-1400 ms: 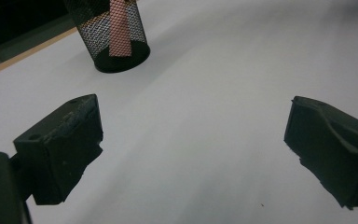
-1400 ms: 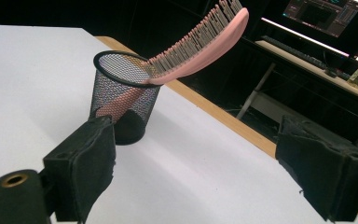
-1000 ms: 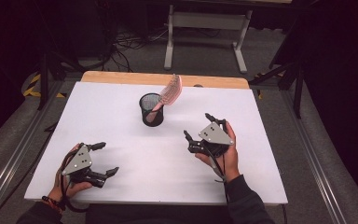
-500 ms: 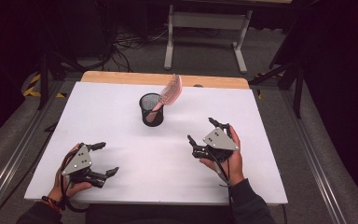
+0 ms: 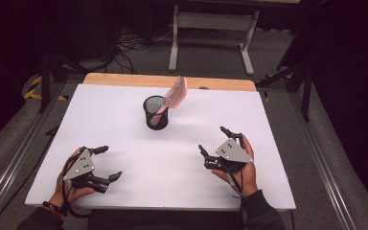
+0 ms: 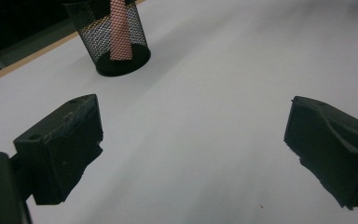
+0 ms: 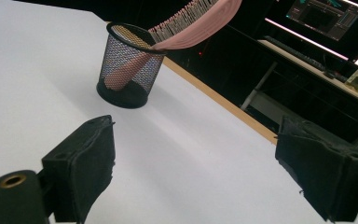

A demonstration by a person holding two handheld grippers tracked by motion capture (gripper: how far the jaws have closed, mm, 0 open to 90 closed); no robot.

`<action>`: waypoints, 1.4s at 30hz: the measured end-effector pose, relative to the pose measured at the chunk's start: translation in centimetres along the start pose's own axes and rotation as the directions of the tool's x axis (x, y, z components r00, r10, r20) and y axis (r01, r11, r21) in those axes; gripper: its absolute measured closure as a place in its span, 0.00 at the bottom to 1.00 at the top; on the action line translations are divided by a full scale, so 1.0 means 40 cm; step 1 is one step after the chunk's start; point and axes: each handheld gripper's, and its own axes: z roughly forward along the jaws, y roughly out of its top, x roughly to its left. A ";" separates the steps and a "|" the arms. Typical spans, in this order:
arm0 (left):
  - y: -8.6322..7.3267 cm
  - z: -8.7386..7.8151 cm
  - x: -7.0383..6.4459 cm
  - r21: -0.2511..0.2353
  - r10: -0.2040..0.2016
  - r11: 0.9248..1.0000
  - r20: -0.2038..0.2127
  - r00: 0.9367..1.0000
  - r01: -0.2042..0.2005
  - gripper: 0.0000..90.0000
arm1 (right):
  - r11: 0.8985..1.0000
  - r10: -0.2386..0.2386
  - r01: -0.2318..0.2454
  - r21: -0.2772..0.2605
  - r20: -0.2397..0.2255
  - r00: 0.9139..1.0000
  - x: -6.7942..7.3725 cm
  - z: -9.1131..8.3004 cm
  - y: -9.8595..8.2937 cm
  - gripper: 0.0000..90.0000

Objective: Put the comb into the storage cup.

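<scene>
Pink plastic shows above the black mesh cup: one hairbrush stands in it, handle down and bristle head leaning out over the rim toward the far right corner of the table. The cup is near the far edge, a little left of the middle. In the right gripper view the handle is seen through the mesh, touching the bottom of the cup; in the left gripper view the same handle shows inside the cup.

Compared with one second ago, the right gripper has drawn back from the cup toward the near edge and a little to the right. The brush and the cup have not moved, and the left gripper has stayed at the near left corner. I judge from this that the brush is already placed and the right hand is retreating, so the work looks finished or nearly so.

The fingers of both grippers are spread wide and hold nothing: in each gripper view only bare white table lies between the two black fingers.

By count: one cup, one hairbrush, two grippers, each held in one hand of the person. Both grippers are well apart from the cup.
</scene>
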 end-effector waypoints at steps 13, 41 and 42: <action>-0.001 0.000 0.001 0.002 -0.001 1.000 -0.003 1.000 0.001 0.06 | 1.000 0.010 -0.010 0.025 -0.011 1.000 -0.002 -0.026 -0.040 0.14; 0.000 -0.002 0.002 -0.007 -0.006 1.000 -0.010 1.000 0.006 0.06 | 0.995 0.054 -0.053 0.081 -0.007 0.999 -0.019 -0.079 -0.167 0.13; 0.000 -0.002 0.003 -0.007 -0.007 1.000 -0.011 1.000 0.007 0.06 | 0.995 0.063 -0.062 0.079 -0.009 0.998 -0.019 -0.084 -0.175 0.12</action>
